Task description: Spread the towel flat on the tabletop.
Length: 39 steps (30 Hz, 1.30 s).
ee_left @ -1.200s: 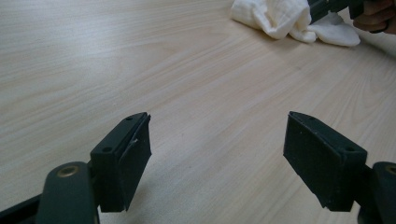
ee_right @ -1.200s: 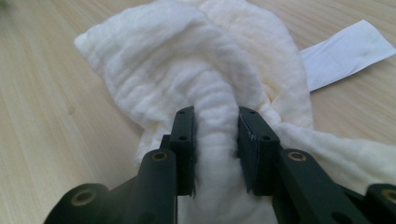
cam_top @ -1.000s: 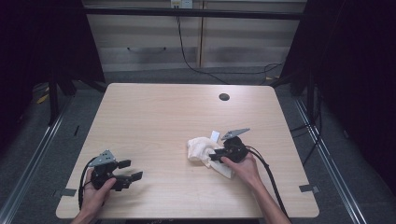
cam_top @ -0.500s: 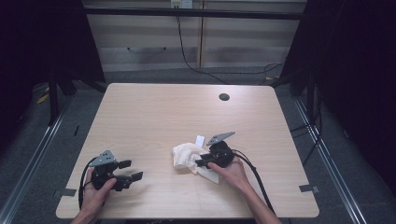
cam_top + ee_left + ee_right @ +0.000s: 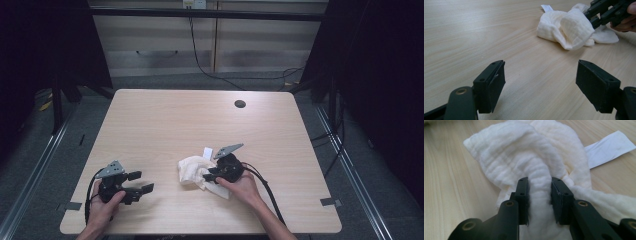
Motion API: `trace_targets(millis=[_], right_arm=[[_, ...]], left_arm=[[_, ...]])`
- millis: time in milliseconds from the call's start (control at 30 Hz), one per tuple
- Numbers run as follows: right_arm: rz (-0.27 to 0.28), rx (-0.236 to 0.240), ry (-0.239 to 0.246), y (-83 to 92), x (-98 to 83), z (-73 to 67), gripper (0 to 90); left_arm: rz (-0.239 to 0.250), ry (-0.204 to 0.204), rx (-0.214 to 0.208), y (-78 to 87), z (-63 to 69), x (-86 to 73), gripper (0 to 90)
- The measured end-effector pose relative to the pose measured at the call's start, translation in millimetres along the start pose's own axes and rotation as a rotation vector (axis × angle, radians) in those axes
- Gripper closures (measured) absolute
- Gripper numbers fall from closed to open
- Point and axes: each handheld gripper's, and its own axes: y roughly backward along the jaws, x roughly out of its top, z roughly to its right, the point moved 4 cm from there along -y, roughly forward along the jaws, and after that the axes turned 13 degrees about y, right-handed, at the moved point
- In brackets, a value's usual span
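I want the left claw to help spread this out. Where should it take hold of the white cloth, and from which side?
Probably the bunched fold of the white cloth nearest the left claw, approached low along the table from the cloth's left. That fold stands up off the wood, free to pinch, while the right claw already clamps a ridge on the far side.

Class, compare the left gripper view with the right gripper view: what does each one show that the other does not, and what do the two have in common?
Left gripper view alone: the left gripper with its jaws wide apart over bare wood, and the right gripper from outside, with fingers of the hand holding it.

Right gripper view alone: up close, the right gripper's two pads pressed on a bunched ridge of the cloth.

Both share the cream cloth, its white label and the pale wooden table.
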Motion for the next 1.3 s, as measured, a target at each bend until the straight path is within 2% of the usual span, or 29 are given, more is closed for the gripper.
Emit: trace_targets(millis=[100, 200, 267, 300, 333, 367, 400, 433, 467, 500, 533, 600, 633, 700, 800, 833, 867, 900, 933, 1000, 1100, 1167, 1233, 1300], right_arm=[[-0.001, 0.005, 0.008, -1.9, 1.8, -2.6, 67.5], [-0.003, 0.012, 0.014, -5.8, 5.6, -8.4, 63.4], [-0.012, 0.014, 0.017, -7.0, 8.4, -11.0, 57.9], [-0.024, 0.001, 0.027, -3.8, 12.5, -11.2, 50.2], [-0.024, 0.001, 0.027, -3.8, 12.5, -11.2, 50.2], [0.011, 0.001, 0.013, 5.3, 18.6, -11.8, 44.4], [0.011, 0.001, 0.013, 5.3, 18.6, -11.8, 44.4], [0.045, -0.018, 0.017, 19.8, 24.7, -11.2, 41.3], [0.045, -0.018, 0.017, 19.8, 24.7, -11.2, 41.3], [0.089, -0.039, 0.010, 38.1, 28.3, -7.7, 40.5], [0.089, -0.039, 0.010, 38.1, 28.3, -7.7, 40.5], [0.115, -0.075, -0.005, 56.7, 26.6, -1.2, 40.4], [0.110, -0.096, -0.018, 70.4, 18.8, 5.2, 41.5], [0.084, -0.115, -0.034, 78.6, 8.6, 9.2, 45.6], [0.050, -0.130, -0.039, 84.7, -10.2, 14.9, 57.1], [0.038, -0.140, -0.037, 85.6, -15.7, 16.4, 59.2], [0.024, -0.151, -0.043, 86.6, -20.6, 17.8, 60.3], [0.019, -0.158, -0.051, 87.5, -25.9, 19.5, 62.9], [0.019, -0.158, -0.051, 87.5, -25.9, 19.5, 62.9], [0.018, -0.165, -0.078, 87.7, -36.6, 24.0, 65.2], [0.012, -0.168, -0.087, 86.1, -42.6, 27.3, 66.8], [0.015, -0.158, -0.098, 82.6, -49.2, 30.0, 67.2], [0.014, -0.151, -0.104, 80.5, -51.1, 29.8, 67.2], [-0.008, -0.150, -0.100, 76.1, -54.5, 29.7, 65.9]], left_arm=[[-0.003, 0.002, 0.008, -0.7, 0.5, -0.2, 23.3], [-0.015, -0.020, 0.009, -1.5, 3.3, -1.0, 23.2], [-0.018, -0.033, 0.004, -1.5, 5.4, -0.8, 23.0], [-0.014, -0.031, -0.006, -1.4, 6.0, -0.6, 22.6], [-0.015, -0.031, -0.007, -0.8, 6.4, -0.3, 22.6], [-0.015, -0.033, -0.012, -0.3, 7.2, 0.1, 22.6], [-0.009, -0.032, -0.015, -0.3, 8.2, 0.8, 22.6], [-0.008, -0.033, -0.018, -0.2, 9.2, 1.6, 22.8], [-0.011, -0.040, -0.023, -0.4, 9.7, 2.4, 22.8], [-0.022, -0.044, -0.027, -1.7, 12.2, 4.7, 23.7], [-0.022, -0.044, -0.027, -1.7, 12.2, 4.7, 23.9], [-0.021, -0.072, -0.020, -2.3, 17.9, 9.5, 24.9], [-0.015, -0.085, -0.021, -2.6, 21.2, 12.7, 27.9], [-0.017, -0.110, -0.041, -7.2, 31.5, 22.8, 27.9], [-0.028, -0.133, -0.051, -14.8, 39.4, 31.3, 28.9], [0.003, -0.161, -0.055, -23.0, 47.7, 40.8, 29.4], [0.003, -0.161, -0.055, -23.0, 47.7, 40.8, 30.7], [0.001, -0.166, -0.076, -33.4, 54.4, 49.4, 32.4], [0.001, -0.166, -0.076, -33.4, 54.4, 49.4, 32.5], [-0.027, -0.172, -0.085, -44.9, 58.6, 54.6, 36.7], [-0.068, -0.165, -0.087, -61.7, 57.1, 52.9, 41.6], [-0.072, -0.151, -0.090, -68.4, 52.1, 45.3, 51.2], [-0.101, -0.151, -0.086, -73.4, 47.4, 39.4, 52.9], [-0.101, -0.142, -0.082, -75.9, 44.6, 38.3, 55.3]])
